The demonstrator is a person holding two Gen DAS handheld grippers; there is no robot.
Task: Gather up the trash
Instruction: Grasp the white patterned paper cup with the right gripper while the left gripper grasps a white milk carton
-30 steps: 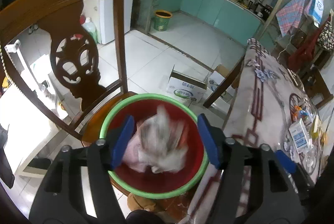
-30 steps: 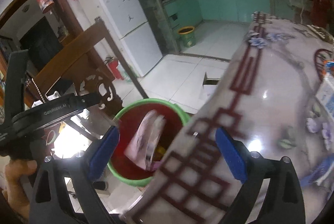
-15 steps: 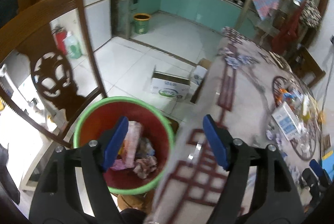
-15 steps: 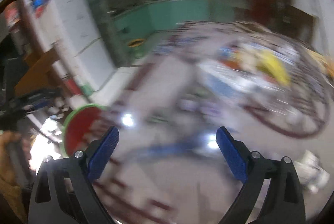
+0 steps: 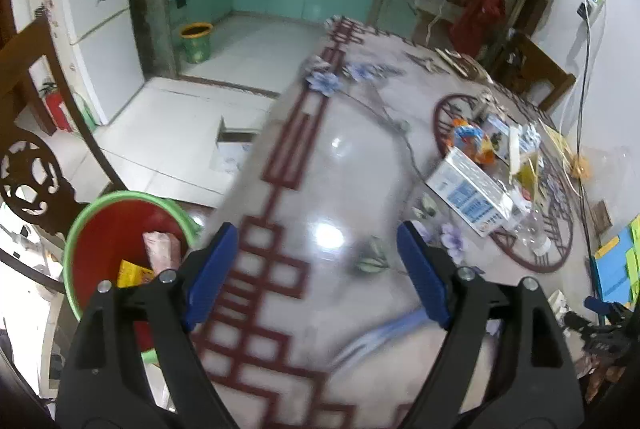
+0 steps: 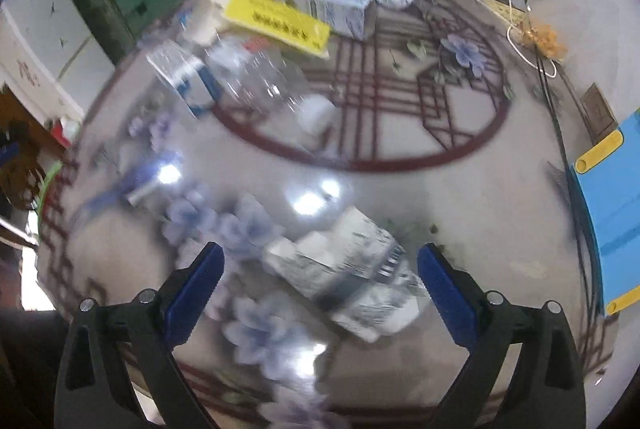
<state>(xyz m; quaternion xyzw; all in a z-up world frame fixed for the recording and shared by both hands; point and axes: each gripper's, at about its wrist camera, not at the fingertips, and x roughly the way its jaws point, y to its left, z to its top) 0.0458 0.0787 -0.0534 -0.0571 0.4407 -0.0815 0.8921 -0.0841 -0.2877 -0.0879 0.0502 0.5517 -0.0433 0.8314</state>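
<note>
Glossy patterned table (image 5: 340, 165) strewn with cartons; red bin (image 5: 100, 229) beside it; both grippers' fingers spread, empty.

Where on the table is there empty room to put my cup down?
Bare tabletop lies between the maroon border pattern and the blue-and-white carton. It is crowded beyond, around the clear bottle and the yellow box.

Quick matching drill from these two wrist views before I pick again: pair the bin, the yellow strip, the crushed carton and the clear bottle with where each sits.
1 red bin
2 yellow strip
3 crushed carton
4 clear bottle

A between the open right gripper fingers
B beside the table, off its edge
C far side, near a blue-white box
D lying on the round red pattern's rim

1-B, 2-C, 3-A, 4-D
</note>
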